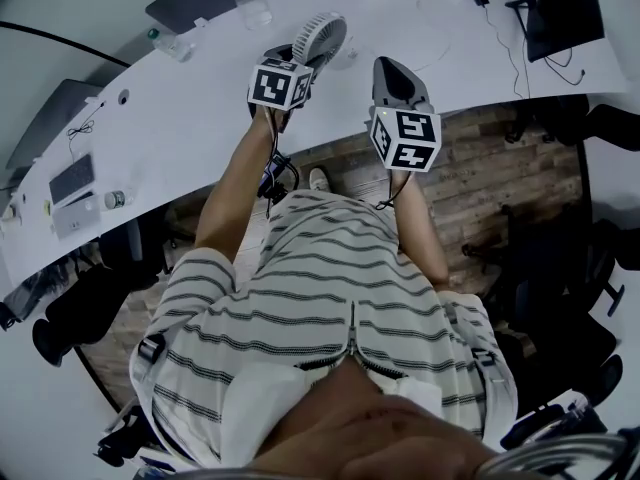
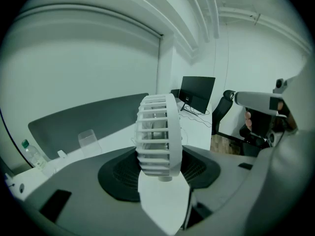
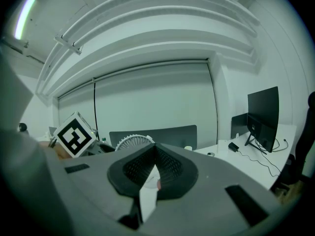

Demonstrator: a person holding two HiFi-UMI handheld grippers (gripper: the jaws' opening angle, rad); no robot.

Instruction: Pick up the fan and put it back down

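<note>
Grips round white plastic grille fan (image 2: 156,132) w/ L tool (image 2: 160,173), pads on both sides, upright at frame centre, over long white worktop (image 1: 200,108). Holds R tool (image 3: 153,168) closed, empty, right of fan in head view, apart.

Long white desk (image 1: 180,108), black monitor (image 2: 197,93), clear cup (image 2: 87,140), green-capped bottle (image 2: 30,154), black office chair (image 2: 219,113), wood-plank floor (image 1: 480,178).

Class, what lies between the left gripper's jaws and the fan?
Nothing: in the left gripper view, the left gripper grips the fan directly, pads against its cage.
</note>
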